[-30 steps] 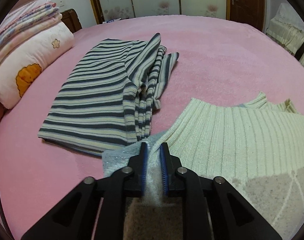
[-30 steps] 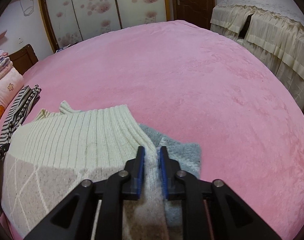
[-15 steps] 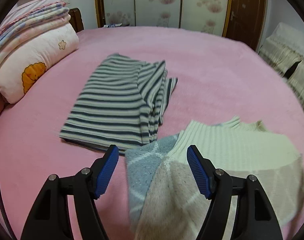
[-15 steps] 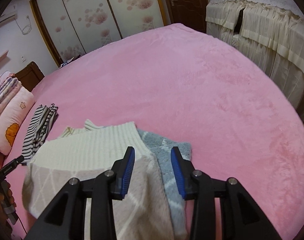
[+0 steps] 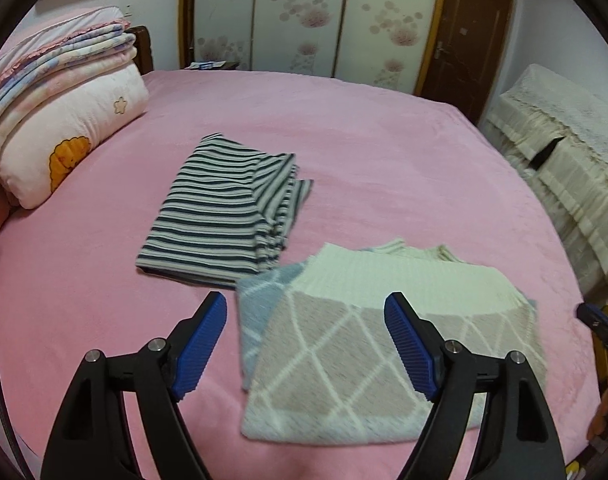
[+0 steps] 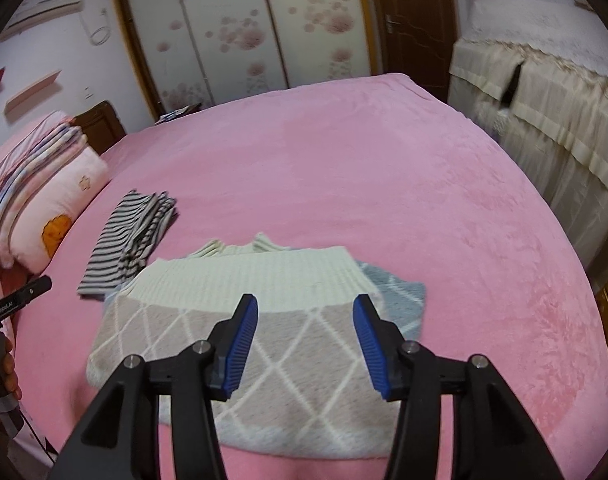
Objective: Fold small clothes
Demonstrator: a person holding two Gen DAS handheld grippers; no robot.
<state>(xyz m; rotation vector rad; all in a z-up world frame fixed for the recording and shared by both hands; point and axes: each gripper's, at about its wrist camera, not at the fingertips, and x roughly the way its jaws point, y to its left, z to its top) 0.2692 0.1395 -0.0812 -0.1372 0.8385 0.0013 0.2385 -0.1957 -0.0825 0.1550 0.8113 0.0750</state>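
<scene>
Both of your cameras look down from above the near edge of the bed [image 5: 364,128]. Each sees the same folded sweater [image 5: 384,340] [image 6: 263,340] close up, the striped cloth [image 5: 219,216] farther left.

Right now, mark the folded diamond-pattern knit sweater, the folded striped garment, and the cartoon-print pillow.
Folded diamond-pattern knit sweater [image 5: 368,364]: left wrist view, on its beige diamond panel.
Folded navy-and-white striped garment [image 5: 211,216]: left wrist view, on its flat top layer.
White cartoon-print pillow [image 5: 75,136]: left wrist view, on its front face.
</scene>
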